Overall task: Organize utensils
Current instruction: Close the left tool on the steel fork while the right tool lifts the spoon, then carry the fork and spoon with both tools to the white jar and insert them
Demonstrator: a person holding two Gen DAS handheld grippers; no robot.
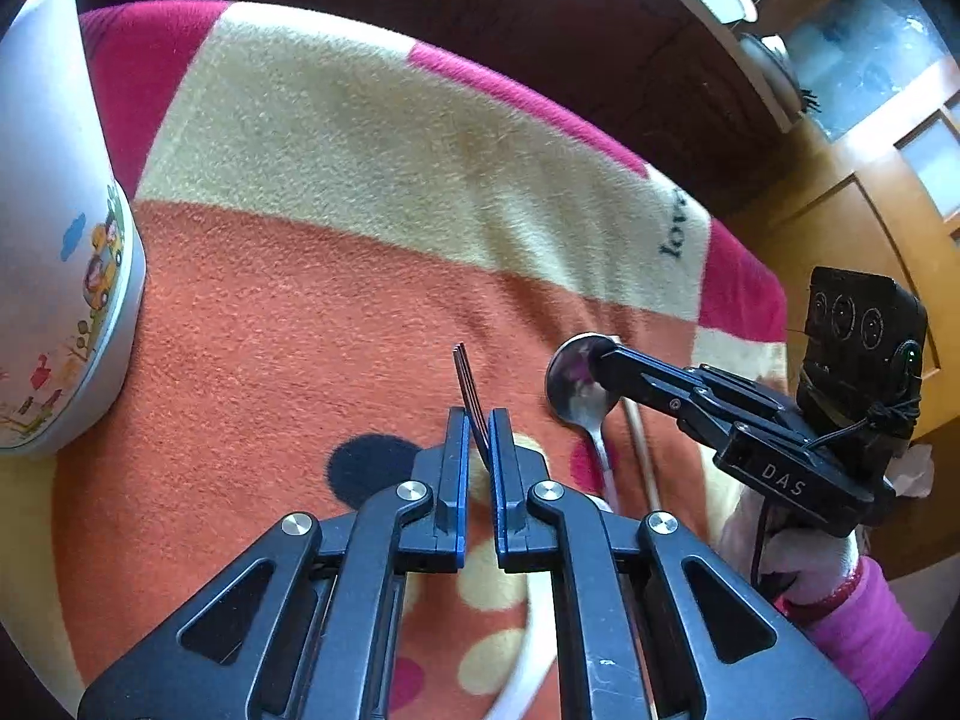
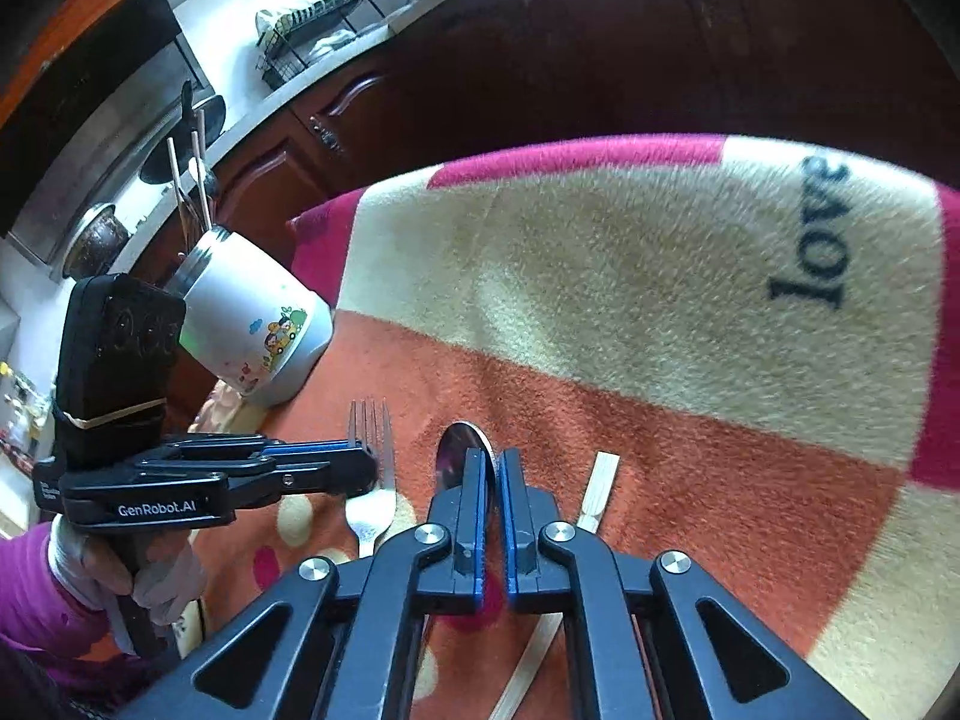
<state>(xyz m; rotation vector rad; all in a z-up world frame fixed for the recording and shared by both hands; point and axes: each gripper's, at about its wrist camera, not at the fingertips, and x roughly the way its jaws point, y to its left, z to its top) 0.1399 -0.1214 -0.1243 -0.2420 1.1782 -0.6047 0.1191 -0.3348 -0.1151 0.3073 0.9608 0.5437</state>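
On the fleecy orange-and-cream blanket [image 1: 312, 312], the metal fork [image 1: 471, 396] is pinched edge-on near its neck by the left hand-held gripper [image 1: 478, 429], while the right hand-held gripper [image 2: 497, 471] is closed narrowly on the polished spoon [image 2: 459, 450] at its bowl. Both grips look thin on smooth steel, so either utensil could pivot or slip during transfer to the white cartoon-printed holder [image 2: 258, 330]. A flat wooden chopstick [image 2: 600, 489] lies just beside the spoon.

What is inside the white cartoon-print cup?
Two wooden chopsticks and a dark utensil handle stick up out of the white cup. Its wall hides their lower ends and anything else inside.
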